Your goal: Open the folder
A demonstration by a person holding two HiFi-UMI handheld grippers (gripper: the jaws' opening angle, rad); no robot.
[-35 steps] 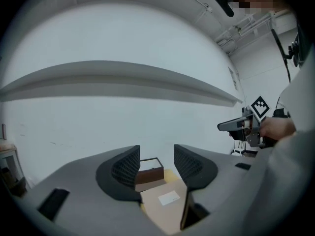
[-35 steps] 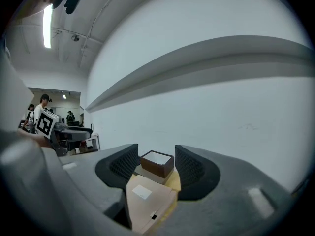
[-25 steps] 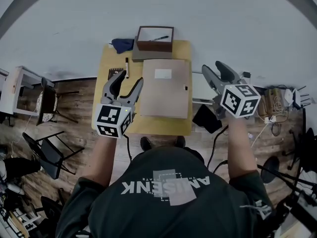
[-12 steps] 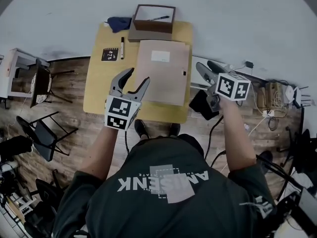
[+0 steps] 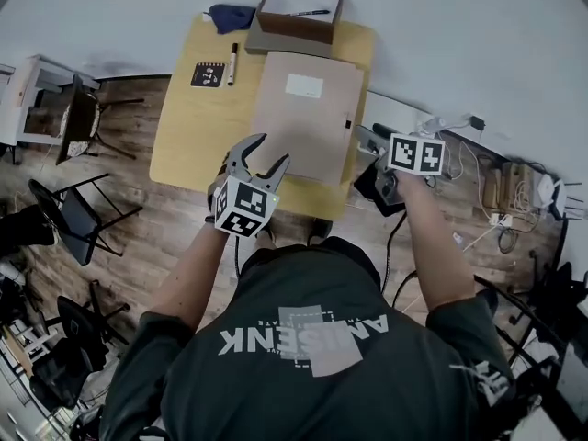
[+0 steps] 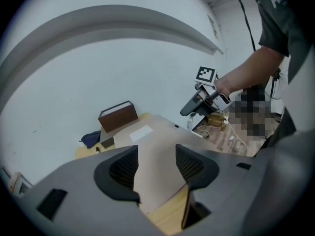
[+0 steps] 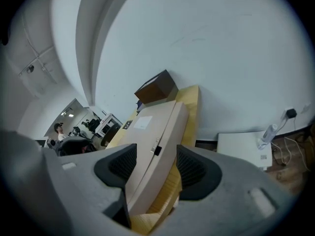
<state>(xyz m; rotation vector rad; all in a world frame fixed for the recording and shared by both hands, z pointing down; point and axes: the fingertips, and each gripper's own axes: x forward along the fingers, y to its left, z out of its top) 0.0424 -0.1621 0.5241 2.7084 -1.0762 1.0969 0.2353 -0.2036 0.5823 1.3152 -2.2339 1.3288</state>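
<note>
A flat beige cardboard folder with a white label (image 5: 308, 118) lies closed on a yellow wooden table (image 5: 188, 131), its long side running away from the person. Its right edge runs along the table's right edge, where a small black clasp (image 5: 348, 124) sits about halfway up the folder's side.

The left gripper (image 5: 269, 150) hangs over the near end of the table with its jaws spread apart and nothing between the pads. Seen from above, its tips lie over the folder's near left corner. In the left gripper view the beige cover fills the gap between the two jaws, lying further on and lower, and neither pad presses on it.

The right gripper (image 5: 367, 138) is off the table's right side, just beside the folder's near right corner and pointing in at its edge. Its jaws are also spread and hold nothing. In the right gripper view the folder's thick right edge and the black clasp line up in the gap between them. Whether a fingertip brushes the cardboard I cannot tell from here.

At the far end of the table, beyond the folder's top edge, stands a brown open box (image 5: 299, 12) with a pen lying inside. A dark blue cloth (image 5: 230, 15) is bunched to its left. A black marker (image 5: 231, 64) and a small black card (image 5: 207, 74) lie left of the folder, well away from both grippers.
</note>
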